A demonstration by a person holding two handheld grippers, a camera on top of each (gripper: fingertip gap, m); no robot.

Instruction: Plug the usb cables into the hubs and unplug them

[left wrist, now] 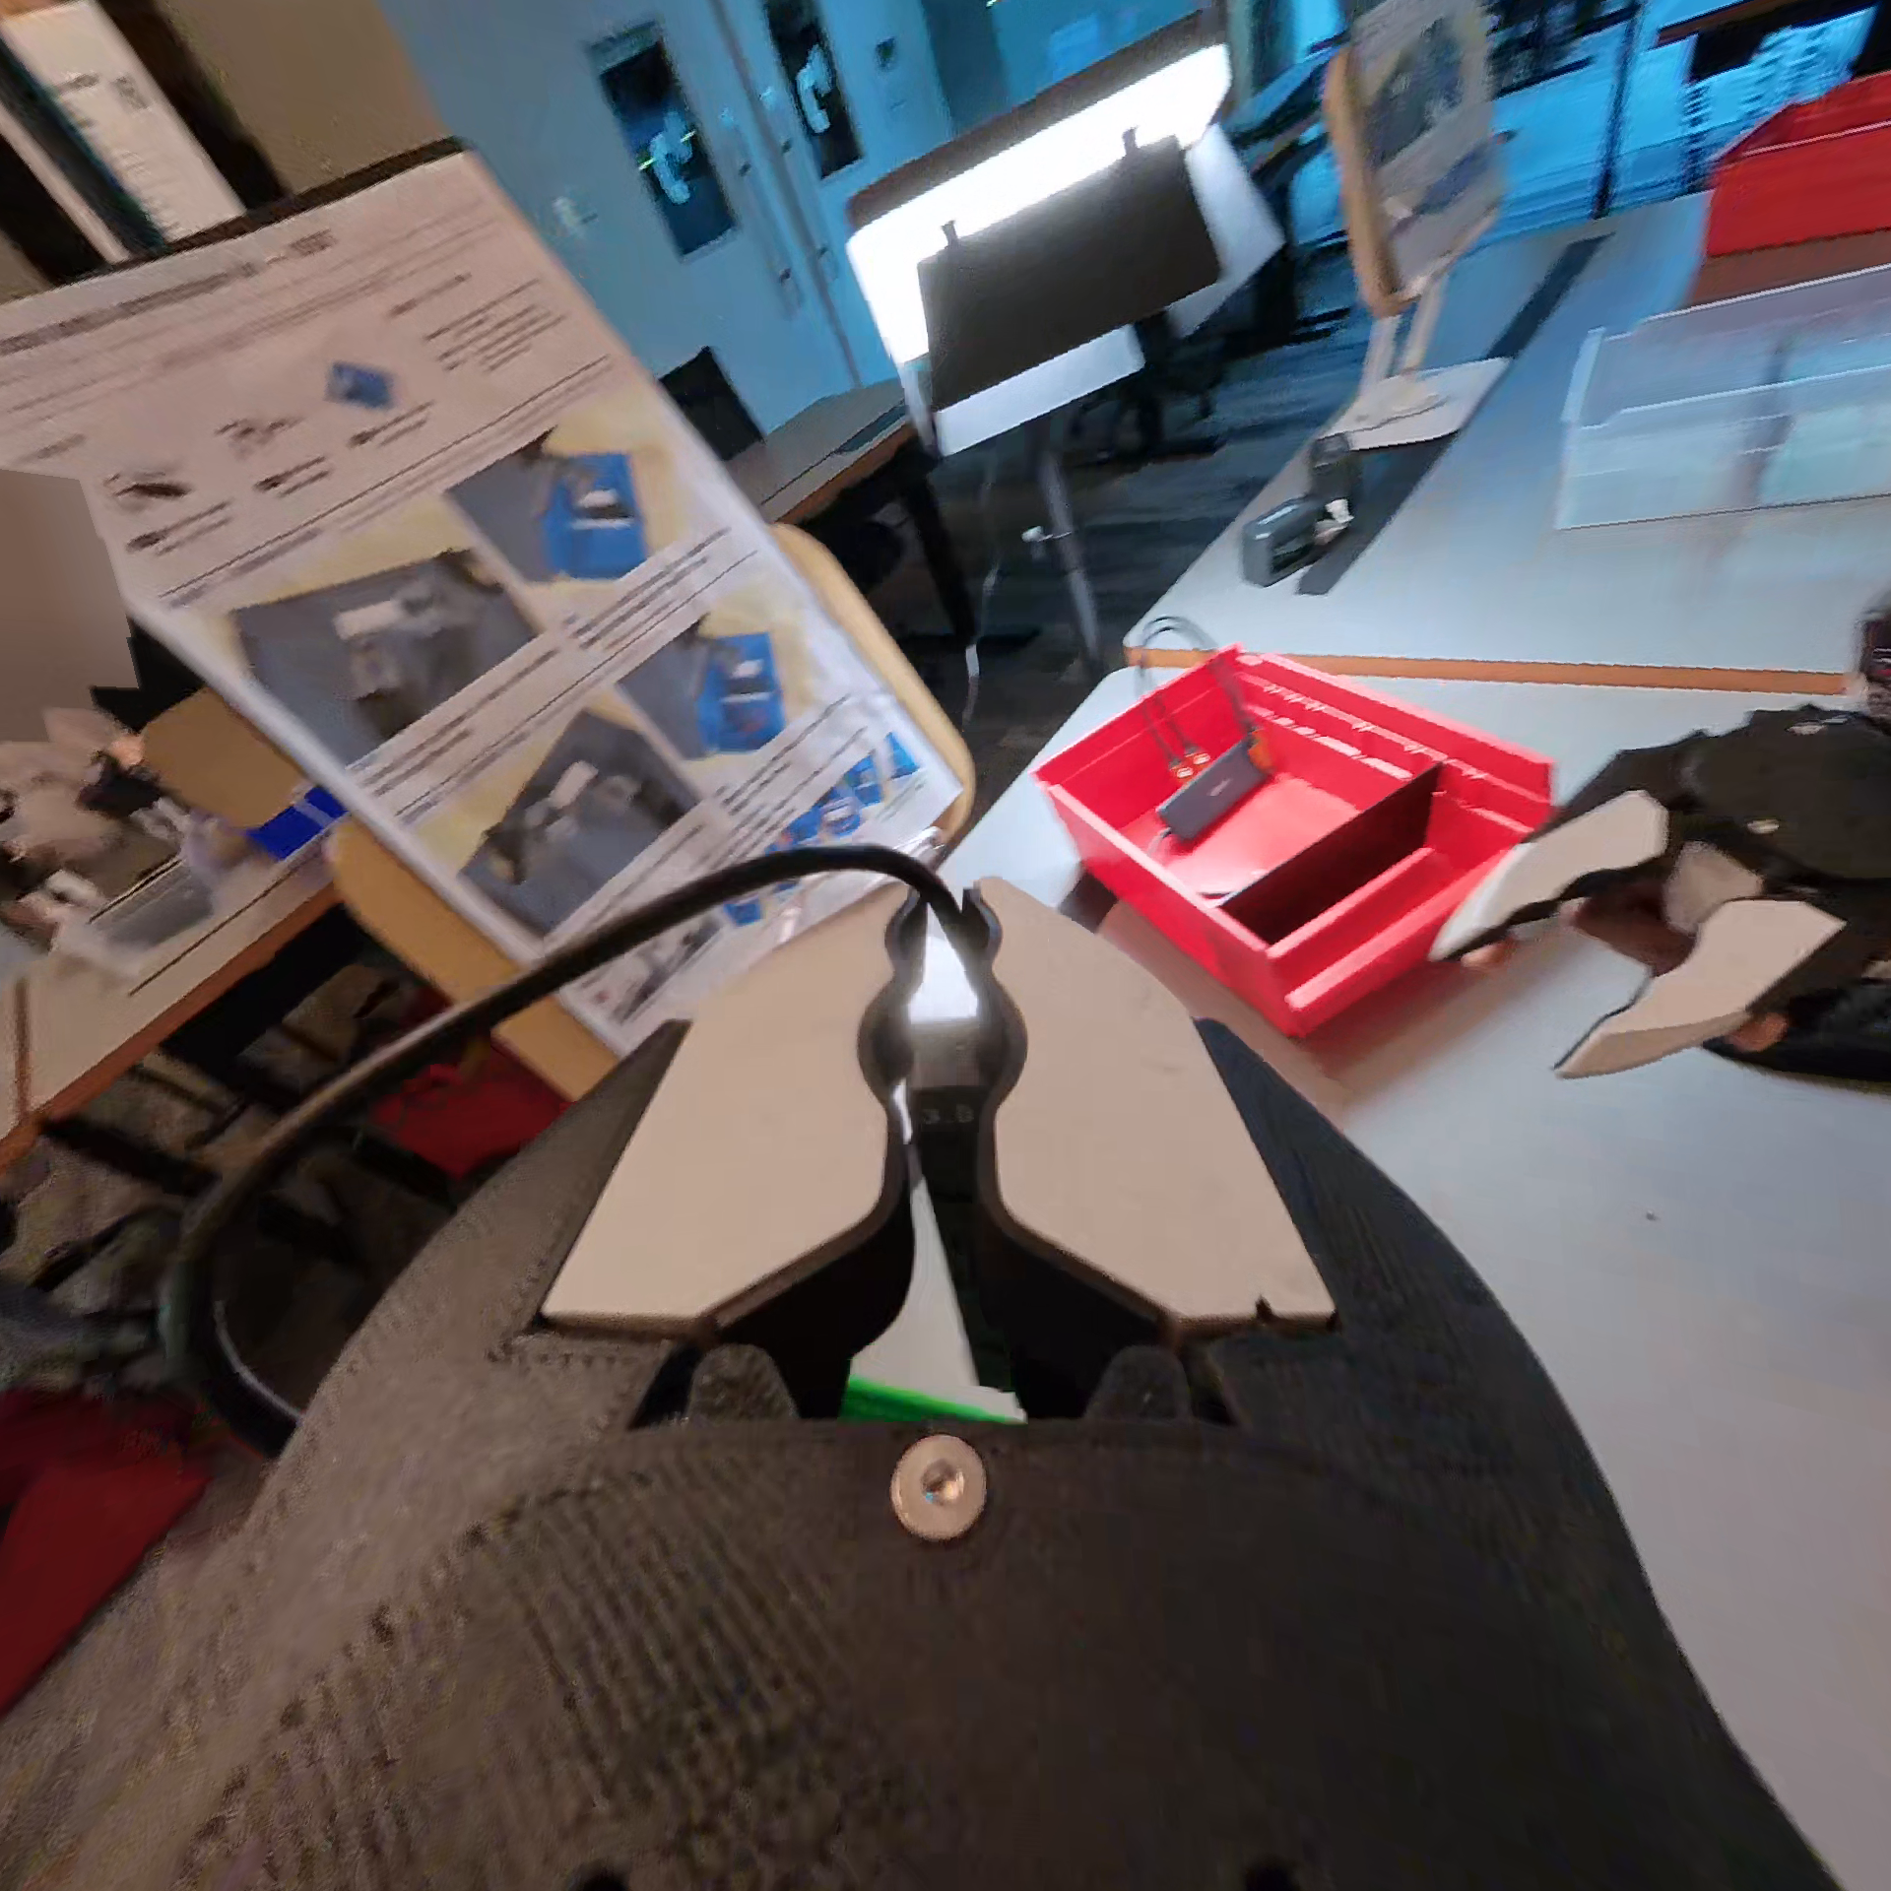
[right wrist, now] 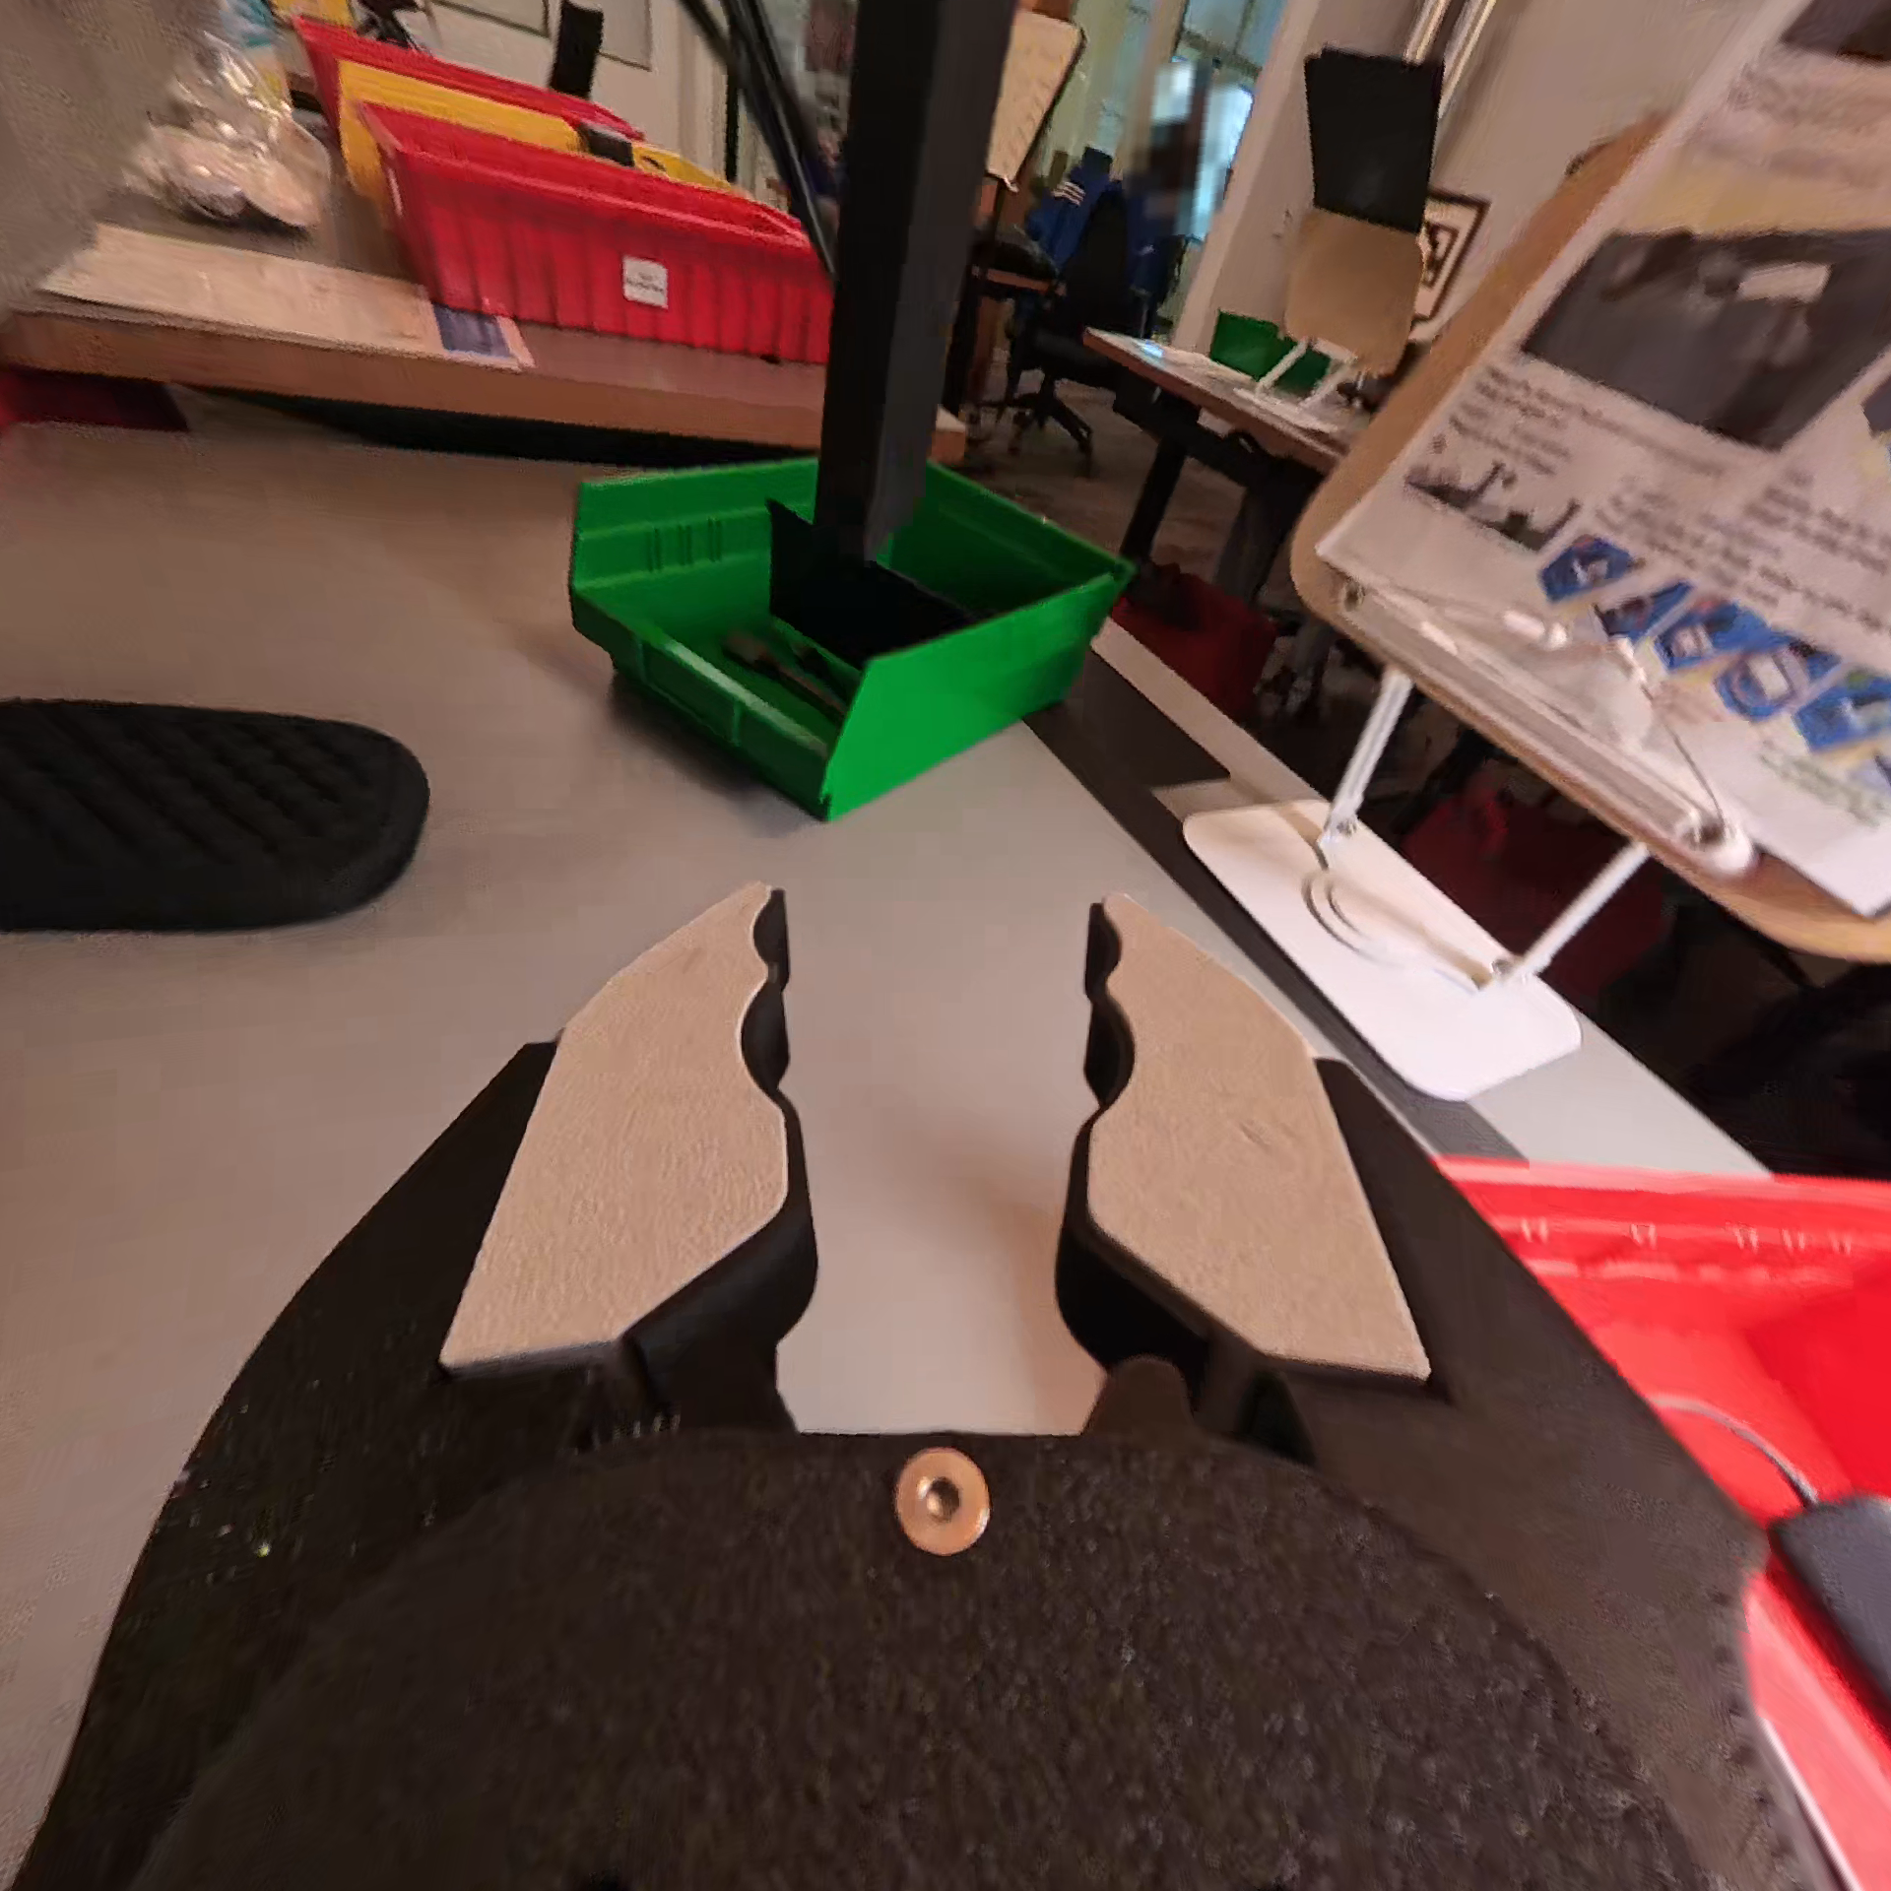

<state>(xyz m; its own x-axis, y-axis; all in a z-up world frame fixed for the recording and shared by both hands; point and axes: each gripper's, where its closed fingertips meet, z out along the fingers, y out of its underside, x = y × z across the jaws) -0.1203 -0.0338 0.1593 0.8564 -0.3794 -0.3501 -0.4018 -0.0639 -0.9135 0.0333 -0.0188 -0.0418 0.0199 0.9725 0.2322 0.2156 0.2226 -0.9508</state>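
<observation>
Here we see our left claw (left wrist: 947,921) clamped on a black usb cable (left wrist: 430,1034), its silver plug pinched between the tips, cord looping away left. Our right claw (right wrist: 936,952) hangs spread above the grey worktop (right wrist: 307,1074), beside the red bin (left wrist: 1320,819) holding a grey hub (left wrist: 1207,798).

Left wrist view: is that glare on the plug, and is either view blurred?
Left wrist view: yes, the USB plug in the left tool is blown out white; the instruction sheet is smeared. Right wrist view: the open right tool is sharp, the green bin slightly soft.
</observation>
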